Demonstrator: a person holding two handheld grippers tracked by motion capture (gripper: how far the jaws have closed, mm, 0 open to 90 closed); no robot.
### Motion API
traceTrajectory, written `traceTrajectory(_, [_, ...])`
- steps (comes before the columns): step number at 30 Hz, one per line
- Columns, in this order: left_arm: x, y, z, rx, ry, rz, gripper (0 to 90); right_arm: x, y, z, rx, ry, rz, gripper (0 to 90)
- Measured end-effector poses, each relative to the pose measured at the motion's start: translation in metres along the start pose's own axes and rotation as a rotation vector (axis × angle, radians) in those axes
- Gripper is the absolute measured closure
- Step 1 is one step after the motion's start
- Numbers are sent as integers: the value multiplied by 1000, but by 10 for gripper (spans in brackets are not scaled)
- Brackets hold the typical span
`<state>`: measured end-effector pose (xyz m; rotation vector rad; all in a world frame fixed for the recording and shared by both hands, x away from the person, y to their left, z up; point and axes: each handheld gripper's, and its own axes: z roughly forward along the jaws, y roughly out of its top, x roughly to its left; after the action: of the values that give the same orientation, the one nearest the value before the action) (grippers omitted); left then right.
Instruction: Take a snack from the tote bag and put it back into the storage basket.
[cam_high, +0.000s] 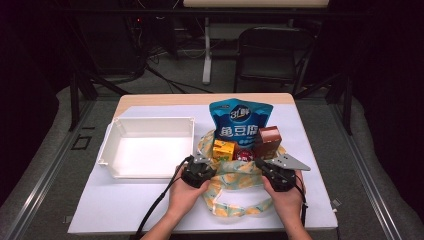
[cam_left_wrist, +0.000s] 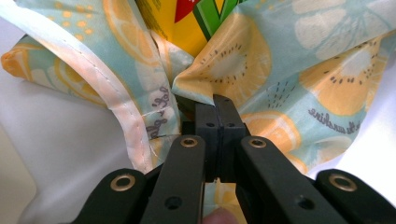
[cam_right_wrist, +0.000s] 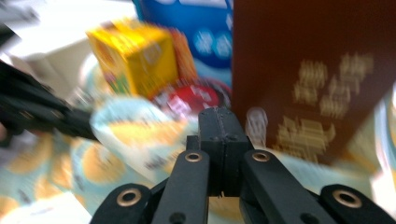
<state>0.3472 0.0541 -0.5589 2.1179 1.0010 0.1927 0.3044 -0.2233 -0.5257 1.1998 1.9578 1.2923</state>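
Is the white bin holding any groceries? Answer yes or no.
No: in the high view the white bin lies bare, while the groceries stand in the fruit-print bag beside it.

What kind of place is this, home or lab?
Most likely a lab or recording workspace, not a home. A white-topped table stands alone on a grey floor with dark surroundings, cables and equipment run along the back, and an empty office chair sits behind it. The fruit-print bag of groceries looks staged.
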Motion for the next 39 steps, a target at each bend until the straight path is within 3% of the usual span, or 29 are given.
traceTrajectory(5, [1,-3,3,-8,8,-25,899,-13,-21,11,163,-5,72,900])
traceTrajectory(7, [-1,-3,3,-5,9,-29,891,-21,-29,21,281,-16,117,900])
traceTrajectory(9, [-2,-3,0,-14,7,-24,846,-28,-30,22,283,-11,154,900])
traceTrajectory(12, [-4,-1,-12,-66,-17,-32,774,-27,-30,21,292,-21,148,900])
traceTrajectory(17, [-7,10,-41,-204,-66,-69,674,-27,-31,20,286,-14,150,900])
traceTrajectory(21, [-8,19,-59,-314,-83,-102,646,-25,-31,20,288,-22,143,900])
traceTrajectory(23, [-12,25,-56,-293,-71,-69,636,-25,-31,20,286,-21,143,900])
traceTrajectory(26, [-18,26,-37,-275,-42,-28,672,-26,-32,20,281,-16,149,900])
traceTrajectory(28, [-16,23,-22,-222,-31,-24,733,-26,-32,20,279,-14,149,900])
traceTrajectory(29, [-15,21,-15,-187,-15,-23,757,-24,-34,22,241,-1,190,900])
traceTrajectory(30, [-13,17,-8,-156,-6,-32,800,-26,-33,20,267,-8,165,900])
traceTrajectory(34, [-9,3,15,-24,2,-53,861,-28,-33,19,280,-8,154,900])
traceTrajectory(39, [-10,0,14,-37,1,-18,856,-27,-33,18,267,-11,149,860])
